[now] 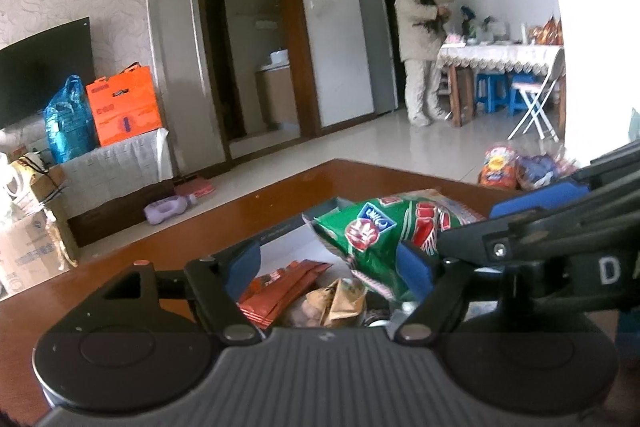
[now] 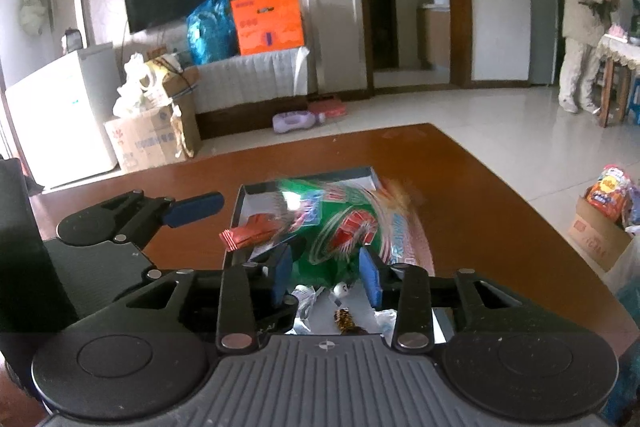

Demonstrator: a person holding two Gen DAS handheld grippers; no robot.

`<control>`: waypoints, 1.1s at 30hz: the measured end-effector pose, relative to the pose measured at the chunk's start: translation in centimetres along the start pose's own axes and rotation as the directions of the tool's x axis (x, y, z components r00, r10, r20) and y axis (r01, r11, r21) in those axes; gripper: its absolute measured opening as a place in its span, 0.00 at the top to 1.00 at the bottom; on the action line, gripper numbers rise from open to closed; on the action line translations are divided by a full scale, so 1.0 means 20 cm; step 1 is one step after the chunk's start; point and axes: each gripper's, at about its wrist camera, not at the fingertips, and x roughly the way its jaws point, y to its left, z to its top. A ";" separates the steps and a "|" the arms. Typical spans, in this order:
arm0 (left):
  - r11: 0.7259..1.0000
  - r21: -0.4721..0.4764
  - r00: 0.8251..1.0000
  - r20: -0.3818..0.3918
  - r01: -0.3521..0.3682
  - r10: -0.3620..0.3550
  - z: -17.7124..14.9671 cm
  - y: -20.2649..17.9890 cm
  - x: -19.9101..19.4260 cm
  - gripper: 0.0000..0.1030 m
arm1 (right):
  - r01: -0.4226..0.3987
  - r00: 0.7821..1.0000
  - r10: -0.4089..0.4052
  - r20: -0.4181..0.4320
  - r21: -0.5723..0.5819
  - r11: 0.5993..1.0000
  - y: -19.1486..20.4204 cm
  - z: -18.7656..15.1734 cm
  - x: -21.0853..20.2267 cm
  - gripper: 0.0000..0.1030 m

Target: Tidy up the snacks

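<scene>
While the right gripper (image 2: 326,277) hangs with its jaws apart, the green snack bag (image 2: 340,227) lies blurred between the pads, not pressed; the bag rests in the shallow tray (image 2: 256,189) on the brown table (image 2: 480,211). Beside it the left gripper (image 1: 330,259) stands wide over an orange packet (image 1: 280,285), holding nothing.

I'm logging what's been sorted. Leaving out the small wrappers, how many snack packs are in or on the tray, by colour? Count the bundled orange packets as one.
Green bag: 1
Orange bundle: 1
Tan packet: 1
Pink bag: 1
Total: 4
</scene>
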 end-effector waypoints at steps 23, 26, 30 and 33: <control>0.999 0.014 0.997 0.074 0.029 -0.030 0.00 0.08 -0.26 0.20 | 0.102 0.990 -0.108 0.086 0.073 0.992 -0.01 -0.07 -0.05 0.42; 1.000 -0.001 0.998 0.065 0.006 -0.006 0.00 0.11 -0.27 0.20 | 0.077 0.991 -0.083 0.101 0.058 0.995 0.02 -0.07 -0.06 0.42; 0.999 -0.018 0.999 0.043 -0.027 0.028 0.01 0.13 -0.29 0.20 | 0.059 0.991 -0.064 0.114 0.042 0.997 0.07 -0.07 -0.07 0.38; 0.999 -0.024 0.998 0.026 -0.048 0.048 0.01 0.15 -0.32 0.20 | 0.059 0.991 -0.063 0.119 0.038 0.998 0.10 -0.07 -0.07 0.34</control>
